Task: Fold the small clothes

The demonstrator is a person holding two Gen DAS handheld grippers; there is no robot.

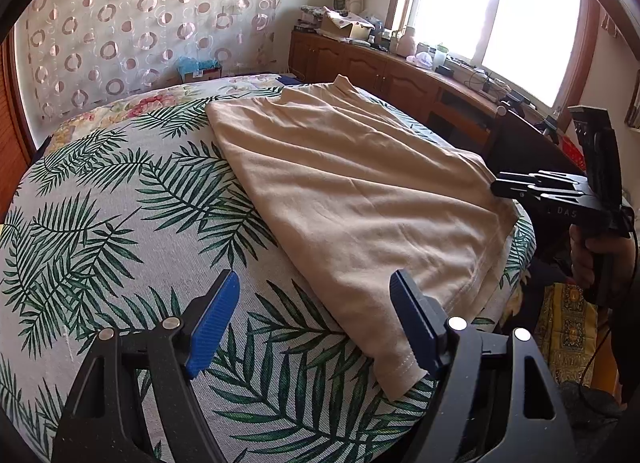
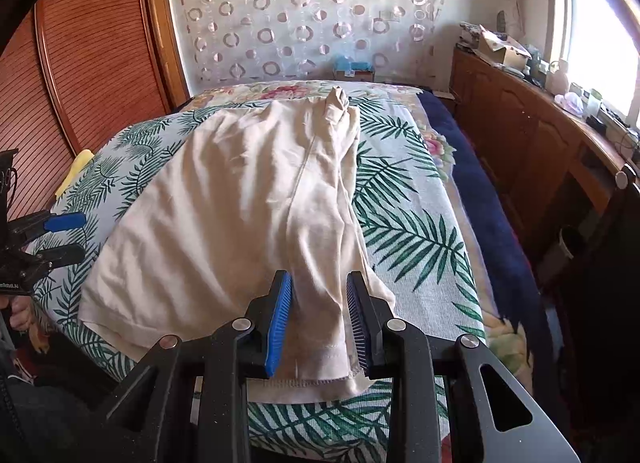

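Observation:
A beige garment (image 1: 352, 191) lies spread on a leaf-print bed cover (image 1: 120, 223), with one side folded over along a long ridge (image 2: 304, 191). My left gripper (image 1: 316, 315) stands open just above the cover; the garment's near hem corner (image 1: 400, 379) lies beside its right finger (image 1: 416, 323) and nothing is between the pads. My right gripper (image 2: 318, 319) is partly open at the near hem, and the raised ridge of cloth (image 2: 316, 327) sits loosely between its blue pads. The left wrist view shows the right gripper (image 1: 498, 187) at the garment's right edge, held by a hand (image 1: 584, 259).
A wooden cabinet (image 2: 520, 135) cluttered with boxes and bottles runs along the right wall under a bright window (image 1: 500, 3). Dark blue bedding (image 2: 480, 191) lies between bed and cabinet. Wooden slatted doors (image 2: 80, 63) stand on the left. A yellow cloth (image 2: 76, 171) lies at the cover's left edge.

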